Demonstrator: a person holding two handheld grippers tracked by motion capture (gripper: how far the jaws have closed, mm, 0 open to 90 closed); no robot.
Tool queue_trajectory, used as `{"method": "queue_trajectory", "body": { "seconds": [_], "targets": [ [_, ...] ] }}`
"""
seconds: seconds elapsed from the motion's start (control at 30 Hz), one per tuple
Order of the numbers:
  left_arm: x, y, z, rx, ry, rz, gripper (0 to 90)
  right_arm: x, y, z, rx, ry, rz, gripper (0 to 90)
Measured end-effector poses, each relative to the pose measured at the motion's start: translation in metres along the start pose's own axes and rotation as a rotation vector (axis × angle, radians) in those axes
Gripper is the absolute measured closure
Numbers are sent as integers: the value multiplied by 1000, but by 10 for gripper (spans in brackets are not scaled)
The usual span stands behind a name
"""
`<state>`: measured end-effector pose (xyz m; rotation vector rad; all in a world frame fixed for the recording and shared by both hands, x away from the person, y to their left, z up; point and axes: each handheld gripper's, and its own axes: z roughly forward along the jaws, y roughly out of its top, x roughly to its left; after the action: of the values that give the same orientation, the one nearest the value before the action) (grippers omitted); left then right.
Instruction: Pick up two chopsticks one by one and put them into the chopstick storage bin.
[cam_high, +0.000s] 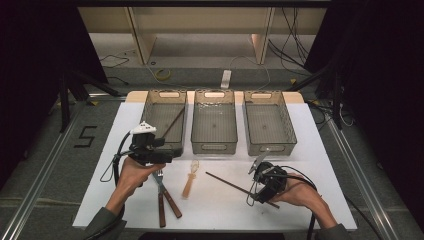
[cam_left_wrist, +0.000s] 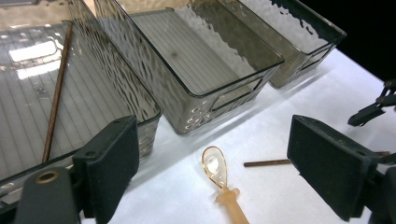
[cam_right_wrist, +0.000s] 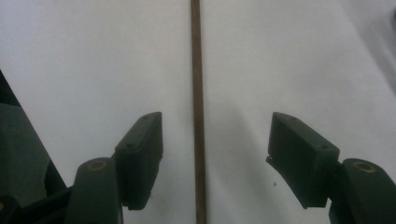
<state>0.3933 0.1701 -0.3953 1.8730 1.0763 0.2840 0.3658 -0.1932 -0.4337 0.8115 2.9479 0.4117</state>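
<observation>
Right gripper (cam_right_wrist: 215, 154) fingers spread, straddling the chopstick (cam_right_wrist: 198, 112) lying flat on the desk (cam_high: 310, 165), not pinching. Left gripper (cam_left_wrist: 212, 168) fingers wide apart, empty, over the amber spoon (cam_left_wrist: 219, 179) beside the left bin (cam_high: 150, 107).

The floor (cam_high: 45, 150) is grey, with a black "5" (cam_high: 85, 136) on it. Cables (cam_high: 290, 40) and a white power strip (cam_high: 226, 79) lie near pale wooden shelf legs (cam_high: 142, 45). Black curtains (cam_high: 380, 75) hang on both sides. Metal rails (cam_high: 357, 165) run along the floor.
</observation>
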Motion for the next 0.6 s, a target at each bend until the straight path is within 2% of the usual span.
{"method": "queue_trajectory", "body": {
  "seconds": [0.07, 0.17, 0.2, 0.33, 0.37, 0.47, 0.6],
  "targets": [
    [-4, -4, 0, -9, -5, 15, 165, -2, 1, 0, -3, -2, -23, 376],
    [-8, -8, -1, -17, -23, 26, 164, -2, 3, 0, 7, -3, -12, 395],
    [-10, -9, -2, -23, -24, 31, 164, -3, 3, 0, 11, -2, -24, 401],
    [-19, -14, 0, -6, 4, 97, 164, -3, 4, 1, 27, 3, -33, 433],
    [-20, -16, 0, -4, -2, 98, 164, -2, 4, 1, 32, 5, -20, 441],
    [-23, -21, 1, 1, -12, 108, 164, -3, 4, 4, 37, 3, -51, 468],
    [-25, -27, 0, 9, -27, 114, 163, -1, 4, 7, 54, -1, -59, 516]
  ]
}}
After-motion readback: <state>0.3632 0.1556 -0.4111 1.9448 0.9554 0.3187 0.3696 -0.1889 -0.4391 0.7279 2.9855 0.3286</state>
